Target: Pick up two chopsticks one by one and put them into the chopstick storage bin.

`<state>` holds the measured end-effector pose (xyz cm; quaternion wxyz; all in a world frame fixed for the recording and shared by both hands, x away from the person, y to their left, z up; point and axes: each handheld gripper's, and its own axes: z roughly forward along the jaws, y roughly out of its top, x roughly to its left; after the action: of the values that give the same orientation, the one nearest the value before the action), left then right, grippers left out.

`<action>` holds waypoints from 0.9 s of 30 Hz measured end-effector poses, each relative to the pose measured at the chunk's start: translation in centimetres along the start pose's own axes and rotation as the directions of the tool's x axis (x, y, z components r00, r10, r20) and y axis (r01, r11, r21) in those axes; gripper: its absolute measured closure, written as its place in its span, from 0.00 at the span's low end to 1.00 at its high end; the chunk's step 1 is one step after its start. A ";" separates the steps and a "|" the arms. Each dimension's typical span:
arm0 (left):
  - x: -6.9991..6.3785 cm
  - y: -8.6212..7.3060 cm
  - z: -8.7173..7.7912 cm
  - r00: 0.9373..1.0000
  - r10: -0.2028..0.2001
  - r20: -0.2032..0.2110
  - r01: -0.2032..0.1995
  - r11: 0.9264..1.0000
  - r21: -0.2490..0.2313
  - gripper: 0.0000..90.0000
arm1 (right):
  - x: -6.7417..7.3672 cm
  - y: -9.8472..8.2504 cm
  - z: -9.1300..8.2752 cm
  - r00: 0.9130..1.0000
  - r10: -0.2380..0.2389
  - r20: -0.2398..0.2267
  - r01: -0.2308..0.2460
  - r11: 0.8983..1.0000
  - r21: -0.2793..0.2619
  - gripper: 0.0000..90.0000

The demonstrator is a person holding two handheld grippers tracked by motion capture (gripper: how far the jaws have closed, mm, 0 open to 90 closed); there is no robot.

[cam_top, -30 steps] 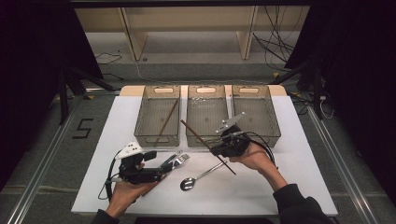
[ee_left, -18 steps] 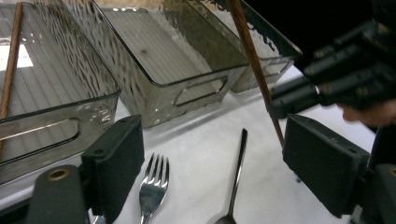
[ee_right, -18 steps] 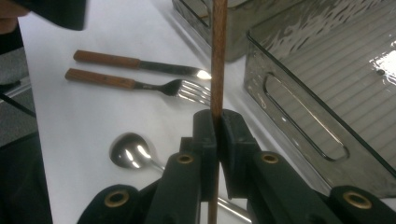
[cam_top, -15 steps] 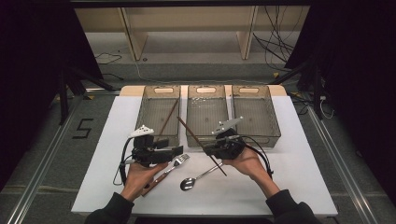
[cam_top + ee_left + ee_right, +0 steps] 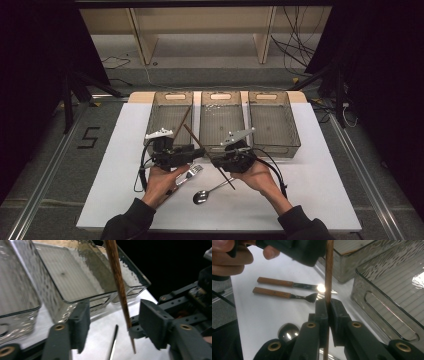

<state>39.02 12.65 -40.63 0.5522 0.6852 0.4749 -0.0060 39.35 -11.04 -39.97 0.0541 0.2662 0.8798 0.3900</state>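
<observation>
A brown chopstick (image 5: 200,147) slants above the white table, and my right gripper (image 5: 218,163) is shut on its lower part. In the right gripper view the two pads pinch the chopstick (image 5: 328,277) where my right gripper (image 5: 328,311) closes. My left gripper (image 5: 196,150) reaches in from the left, level with the stick's upper part. Its jaws have just been closing. In the left gripper view the chopstick (image 5: 119,287) stands between the jaws of my left gripper (image 5: 117,323), nearer the right pad, with a gap on both sides.
Three clear bins stand in a row behind: left bin (image 5: 156,131) with a second chopstick (image 5: 183,119), middle bin (image 5: 221,141), right bin (image 5: 274,146). A fork (image 5: 193,171) and a spoon (image 5: 201,196) lie near the hands. A wooden-handled knife (image 5: 277,282) lies beside the fork (image 5: 274,293).
My left gripper has moved right and away from the person, up to the chopstick. My right gripper has shifted a little left with the chopstick still held.
</observation>
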 end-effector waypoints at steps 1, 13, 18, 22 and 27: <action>0.0 0.0 0.1 1.000 -0.006 0.008 0.005 1.000 0.002 0.50 | 0.0 0.0 0.0 1.000 0.000 -0.001 0.000 1.000 0.001 0.95; -0.2 0.1 1.0 0.998 -0.022 0.062 0.021 1.000 0.016 0.76 | 0.4 0.0 0.1 1.000 0.004 0.002 -0.004 1.000 -0.024 0.95; -0.1 0.1 1.0 0.997 -0.031 0.077 0.030 1.000 0.009 0.86 | 0.5 0.1 0.2 1.000 0.002 -0.001 -0.002 0.999 -0.036 0.95; 0.1 0.2 0.9 0.992 -0.054 0.111 0.053 0.999 0.011 0.91 | 0.6 0.0 0.2 1.000 0.003 -0.006 -0.003 0.999 -0.043 0.95; -0.1 0.6 0.6 0.994 -0.034 0.104 0.033 0.999 0.013 0.93 | 0.6 0.0 0.0 1.000 0.009 -0.009 -0.010 0.998 -0.063 0.92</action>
<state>39.69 12.18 -40.36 0.5722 0.6790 0.4569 -0.0537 38.83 -10.76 -39.90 0.0568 0.2669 0.8660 0.4191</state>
